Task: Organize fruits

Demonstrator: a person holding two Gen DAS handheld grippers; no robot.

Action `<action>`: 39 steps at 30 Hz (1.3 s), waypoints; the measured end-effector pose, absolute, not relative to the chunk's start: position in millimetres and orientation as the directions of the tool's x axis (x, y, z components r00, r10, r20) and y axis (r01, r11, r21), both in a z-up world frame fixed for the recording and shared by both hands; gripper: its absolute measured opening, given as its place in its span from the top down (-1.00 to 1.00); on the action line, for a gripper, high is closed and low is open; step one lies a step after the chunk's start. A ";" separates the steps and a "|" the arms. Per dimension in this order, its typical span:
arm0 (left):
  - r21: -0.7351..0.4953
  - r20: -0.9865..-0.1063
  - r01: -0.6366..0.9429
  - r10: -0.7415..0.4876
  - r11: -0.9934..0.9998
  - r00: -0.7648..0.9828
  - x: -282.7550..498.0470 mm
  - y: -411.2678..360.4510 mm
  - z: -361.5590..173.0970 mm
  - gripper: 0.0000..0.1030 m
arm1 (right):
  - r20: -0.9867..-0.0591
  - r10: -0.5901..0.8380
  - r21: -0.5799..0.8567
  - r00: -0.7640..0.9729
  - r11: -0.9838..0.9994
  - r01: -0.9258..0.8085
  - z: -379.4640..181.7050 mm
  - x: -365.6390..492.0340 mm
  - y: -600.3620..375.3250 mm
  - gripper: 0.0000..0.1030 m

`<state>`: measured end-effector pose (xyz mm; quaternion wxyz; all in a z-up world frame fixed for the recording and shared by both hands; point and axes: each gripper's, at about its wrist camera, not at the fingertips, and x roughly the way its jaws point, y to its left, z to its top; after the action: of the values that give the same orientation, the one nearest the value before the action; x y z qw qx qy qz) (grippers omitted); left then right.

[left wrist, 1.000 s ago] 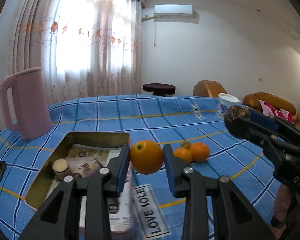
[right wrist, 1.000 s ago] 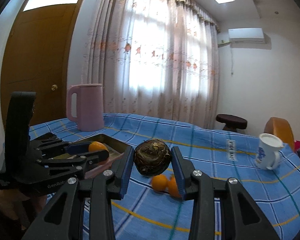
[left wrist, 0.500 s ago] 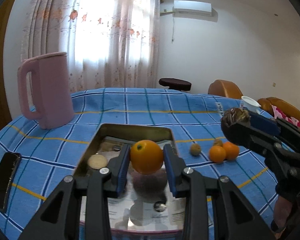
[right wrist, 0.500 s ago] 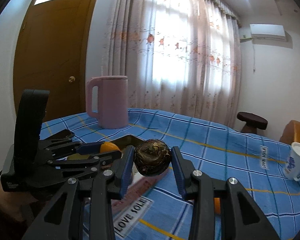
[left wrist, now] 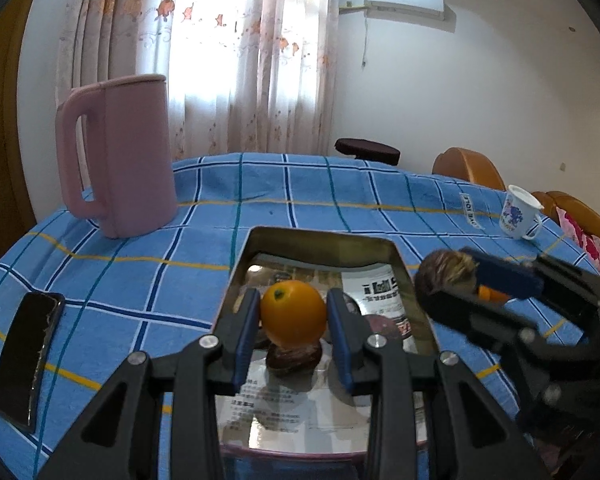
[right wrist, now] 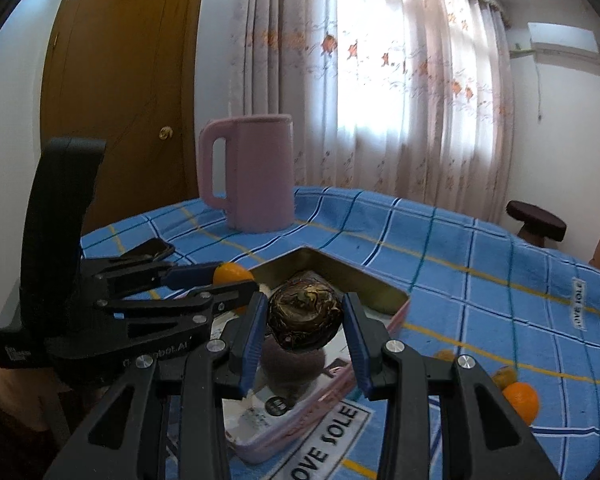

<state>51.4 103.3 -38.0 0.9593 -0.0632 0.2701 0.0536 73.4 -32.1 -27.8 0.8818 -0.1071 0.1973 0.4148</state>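
Note:
My left gripper (left wrist: 293, 314) is shut on an orange (left wrist: 293, 312) and holds it low over the shiny metal tray (left wrist: 320, 242). My right gripper (right wrist: 305, 324) is shut on a dark brown round fruit (right wrist: 305, 322) and holds it above the tray's (right wrist: 364, 280) near corner. The right gripper with the brown fruit (left wrist: 444, 276) shows at the tray's right side in the left wrist view. The left gripper with the orange (right wrist: 232, 274) shows at the left in the right wrist view. Small oranges (right wrist: 520, 400) lie on the blue checked cloth to the right.
A pink jug (left wrist: 118, 156) stands at the back left of the table. A black phone (left wrist: 26, 360) lies near the left edge. A white mug (left wrist: 518, 218) stands at the far right. A dark stool (left wrist: 366, 150) and orange seats stand beyond the table.
Both grippers have moved left toward the tray with their fruits. The orange has come down lower over the tray. The brown fruit has come over the tray's corner.

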 end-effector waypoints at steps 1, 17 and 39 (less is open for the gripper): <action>-0.095 -0.532 -0.139 0.068 0.986 0.844 51.9 105.6 -39.1 0.31 | -0.448 0.689 -0.028 0.570 0.627 -0.779 -30.5 73.4 -28.7 0.22; -0.080 -0.589 -0.160 0.082 0.984 0.804 59.7 114.3 -50.9 0.27 | -0.596 0.660 -0.033 0.458 0.549 -0.835 -54.8 76.2 0.8 0.16; -0.055 -0.489 -0.011 -0.017 0.998 0.872 74.1 15.6 -19.3 -0.66 | -0.573 0.405 0.072 0.713 0.891 -0.448 -43.1 153.3 -171.4 -0.23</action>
<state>74.1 15.6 -19.3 0.9670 -0.0281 0.2531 -0.0015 153.3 -171.4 -43.1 0.9247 -0.0358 0.3009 0.2304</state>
